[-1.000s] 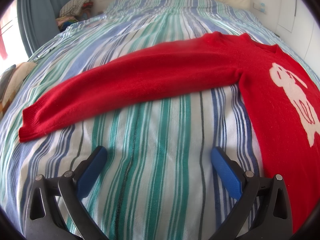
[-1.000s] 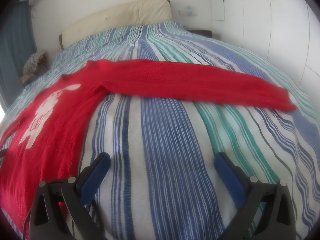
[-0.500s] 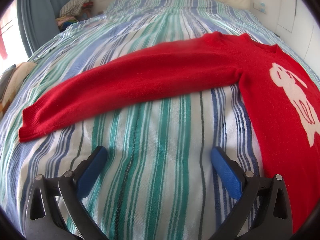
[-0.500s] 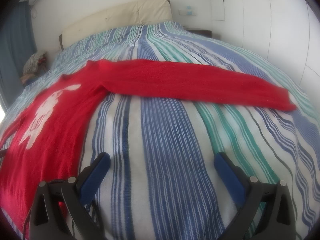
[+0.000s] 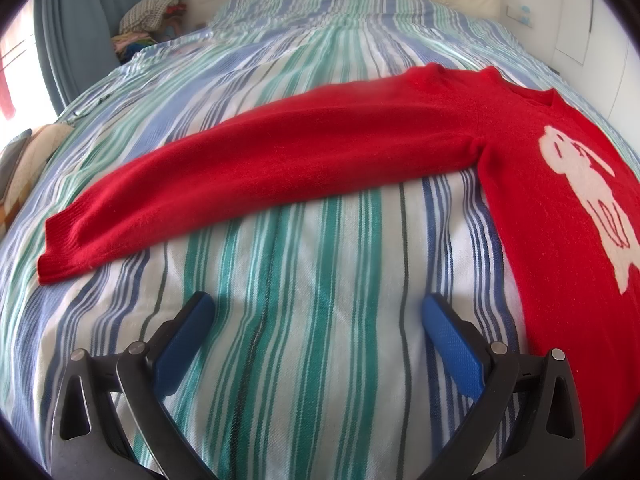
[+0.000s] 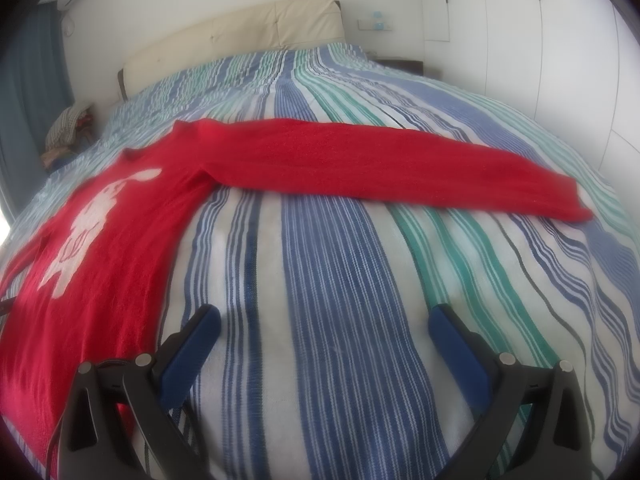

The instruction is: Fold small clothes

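A red knit sweater with a white animal figure lies flat on the striped bed, sleeves spread out. In the left wrist view one sleeve runs left, its cuff just beyond my left gripper, which hovers open over bare sheet. In the right wrist view the sweater body is at the left and the other sleeve stretches right to its cuff. My right gripper is open above the sheet, empty, its left finger beside the sweater's side edge.
The striped bedspread covers the whole bed, with a cream headboard at the far end. A pile of clothes sits by the blue curtain beyond the bed. White wardrobe doors stand on the right.
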